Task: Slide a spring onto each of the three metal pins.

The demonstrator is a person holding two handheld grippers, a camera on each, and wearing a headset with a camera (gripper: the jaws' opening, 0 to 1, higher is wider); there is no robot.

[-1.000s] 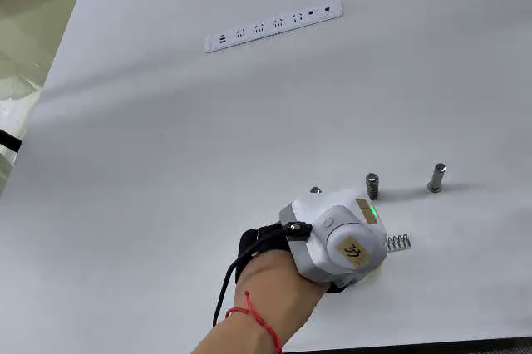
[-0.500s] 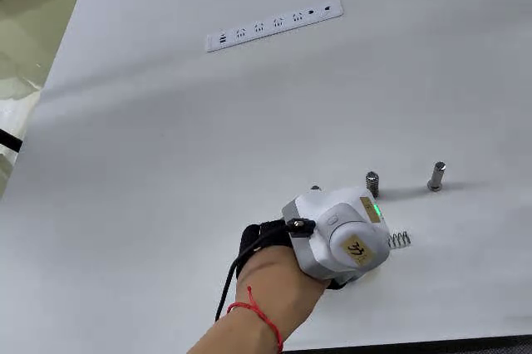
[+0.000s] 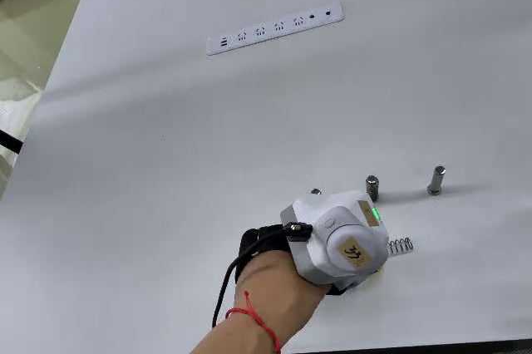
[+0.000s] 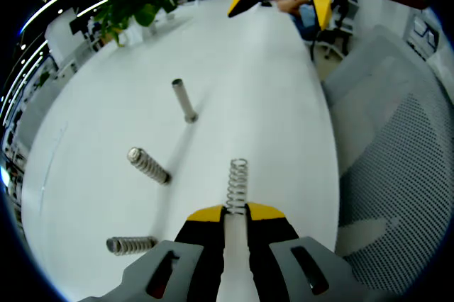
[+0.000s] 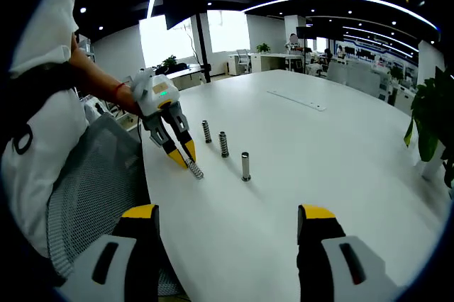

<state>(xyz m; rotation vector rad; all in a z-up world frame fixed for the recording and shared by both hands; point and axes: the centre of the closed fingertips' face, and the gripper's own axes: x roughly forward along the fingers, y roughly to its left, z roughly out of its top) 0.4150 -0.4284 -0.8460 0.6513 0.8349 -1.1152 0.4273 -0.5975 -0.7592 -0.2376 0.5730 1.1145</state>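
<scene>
Near the front edge of the white worktop (image 4: 284, 103), the left claw (image 4: 235, 211) is pinched narrow on one end of a loose silver coil spring (image 4: 237, 178) (its free end points away). Just beyond stand one spring-sleeved steel pin (image 4: 130, 245), a second sleeved pin (image 4: 147, 165) and a bare steel pin (image 4: 184, 100). Toward the far edge lies a white power strip (image 3: 274, 27). The right claw (image 5: 227, 211) gapes wide, holding nothing.

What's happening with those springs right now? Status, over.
Left tool shut on spring, at the table. Right tool open, held back. Two pins sprung, third pin bare, nothing between.
</scene>
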